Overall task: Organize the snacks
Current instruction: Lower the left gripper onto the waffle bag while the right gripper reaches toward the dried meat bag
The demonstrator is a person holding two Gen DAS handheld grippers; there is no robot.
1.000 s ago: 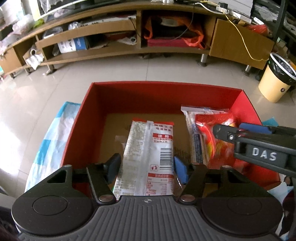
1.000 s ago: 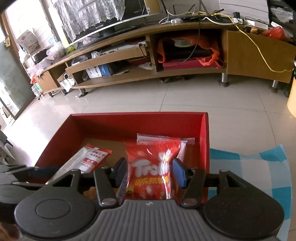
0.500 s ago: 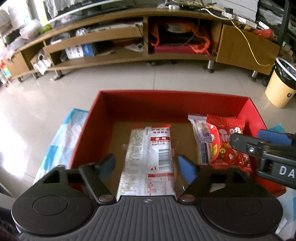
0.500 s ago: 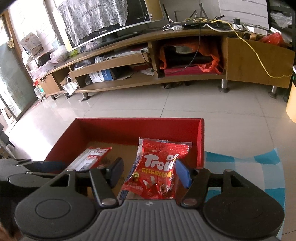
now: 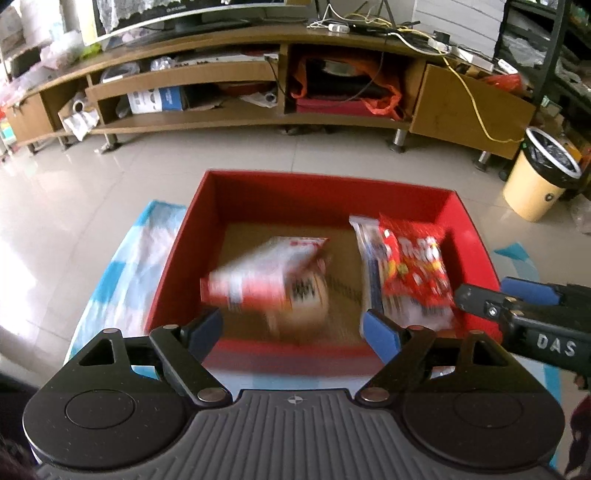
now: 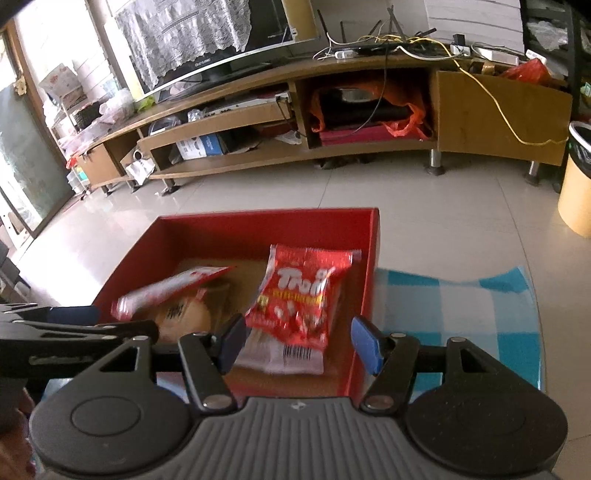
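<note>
Snacks (image 5: 413, 269) in box (image 5: 325, 192), television (image 6: 207, 33) right-view only

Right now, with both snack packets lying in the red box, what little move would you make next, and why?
Probably lift both grippers clear. The red candy bag and the white and red packet already lie inside the red box. The left gripper is opening with nothing between its pads, and the right gripper stands open, gripping nothing.

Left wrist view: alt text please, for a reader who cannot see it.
A red box holds a blurred white-and-red packet and a red candy bag. The left gripper, jaws opening with nothing between them, hangs over its near edge; the right gripper enters from the right.
</note>
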